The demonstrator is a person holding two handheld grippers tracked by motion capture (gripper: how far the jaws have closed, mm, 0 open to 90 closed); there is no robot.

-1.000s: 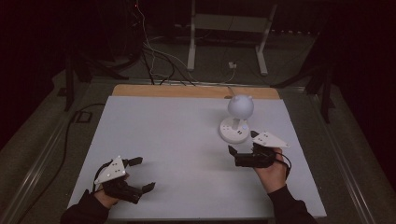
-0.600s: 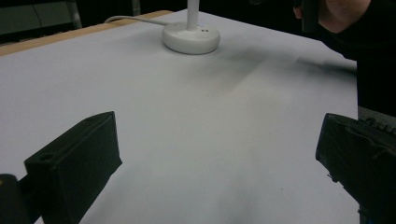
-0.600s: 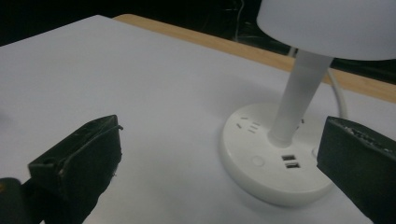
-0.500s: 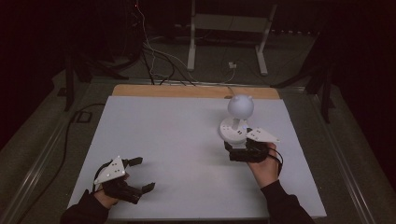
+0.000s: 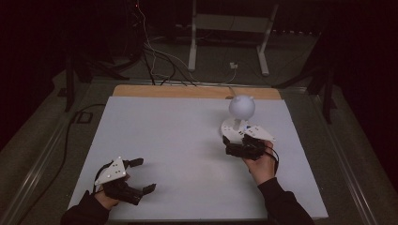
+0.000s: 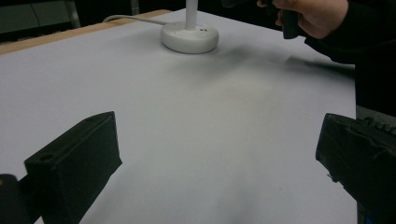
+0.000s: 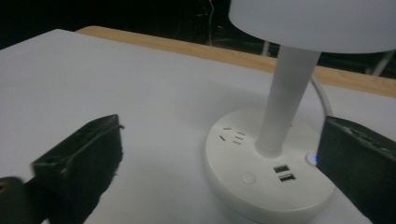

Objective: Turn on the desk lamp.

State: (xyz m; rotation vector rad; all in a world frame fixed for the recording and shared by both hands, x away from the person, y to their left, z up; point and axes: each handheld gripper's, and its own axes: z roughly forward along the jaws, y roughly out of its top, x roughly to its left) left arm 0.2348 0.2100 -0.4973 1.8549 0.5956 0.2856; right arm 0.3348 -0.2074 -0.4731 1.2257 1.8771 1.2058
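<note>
A small white desk lamp stands right of the table's middle, with a round shade [image 5: 241, 107] on a stem over a disc base [image 5: 231, 126]. My right gripper [image 5: 231, 144] is open just in front of that base. In the right gripper view its jaws stand wide apart on either side of the base [image 7: 261, 186], which has a round button, USB ports [image 7: 285, 177] and a small blue light [image 7: 310, 158]. My left gripper [image 5: 143, 176] rests open near the front left of the table, holding nothing. In the left gripper view the lamp base [image 6: 189, 36] lies far ahead.
The lamp's white cable [image 5: 231, 90] runs off the back over the wooden table edge [image 5: 187, 91]. The white tabletop [image 5: 164, 136] spreads between the grippers. Dark floor with cables and a stand's legs [image 5: 225, 42] lies behind the table.
My right gripper has moved forward and a little left, closing in on the lamp base. The left gripper has stayed in place.
</note>
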